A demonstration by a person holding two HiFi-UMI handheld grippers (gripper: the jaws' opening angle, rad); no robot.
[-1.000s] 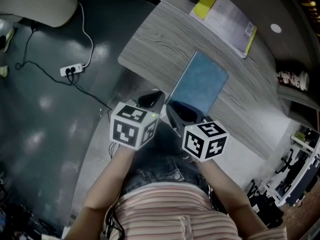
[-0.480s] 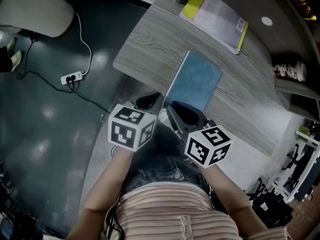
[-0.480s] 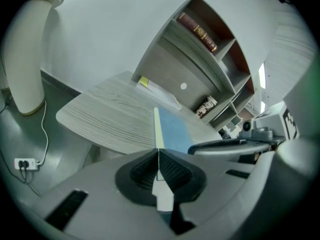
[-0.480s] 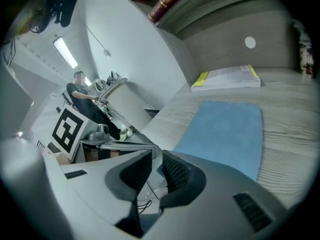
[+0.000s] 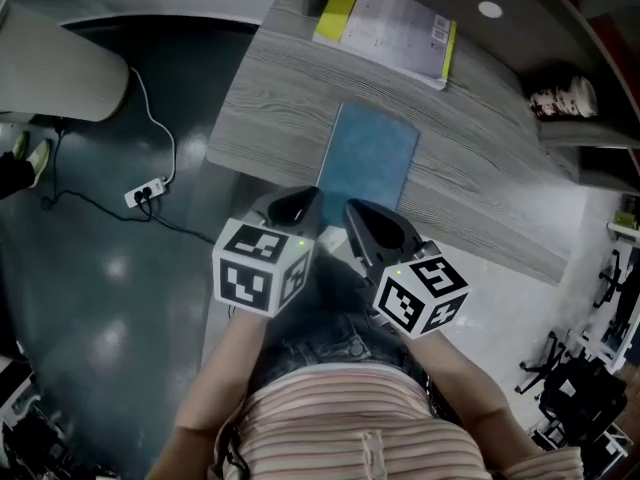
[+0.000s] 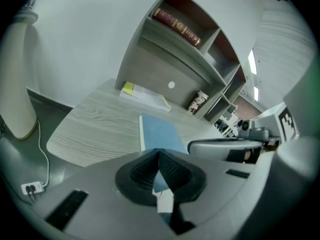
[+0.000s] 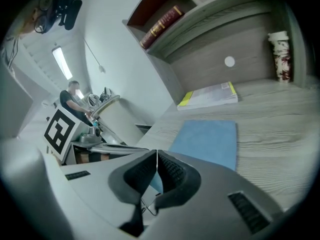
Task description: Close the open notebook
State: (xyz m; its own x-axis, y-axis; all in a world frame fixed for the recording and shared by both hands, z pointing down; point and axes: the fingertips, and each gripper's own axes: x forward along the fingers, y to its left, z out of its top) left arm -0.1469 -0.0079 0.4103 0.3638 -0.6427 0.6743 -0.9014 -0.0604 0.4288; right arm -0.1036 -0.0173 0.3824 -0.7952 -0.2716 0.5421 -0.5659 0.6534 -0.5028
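Note:
The blue notebook (image 5: pixel 368 163) lies closed and flat on the grey wood desk (image 5: pixel 270 98), also seen in the left gripper view (image 6: pixel 157 134) and the right gripper view (image 7: pixel 207 136). Both grippers hover side by side in front of the desk's near edge, close to the person's body and short of the notebook. My left gripper (image 5: pixel 297 204) has its jaws together with nothing between them (image 6: pixel 156 153). My right gripper (image 5: pixel 366 218) has just been closing and stands shut on nothing (image 7: pixel 156 154).
A white book with a yellow strip (image 5: pixel 385 23) lies at the desk's back. A patterned cup (image 5: pixel 562 98) stands on the side shelf. Books (image 6: pixel 175 24) sit on the upper shelf. A power strip with cables (image 5: pixel 150 190) lies on the dark floor beside a cream chair (image 5: pixel 60 78).
The right gripper's jaws have closed. Both grippers have lifted a little in front of the desk edge. The notebook lies closed as before.

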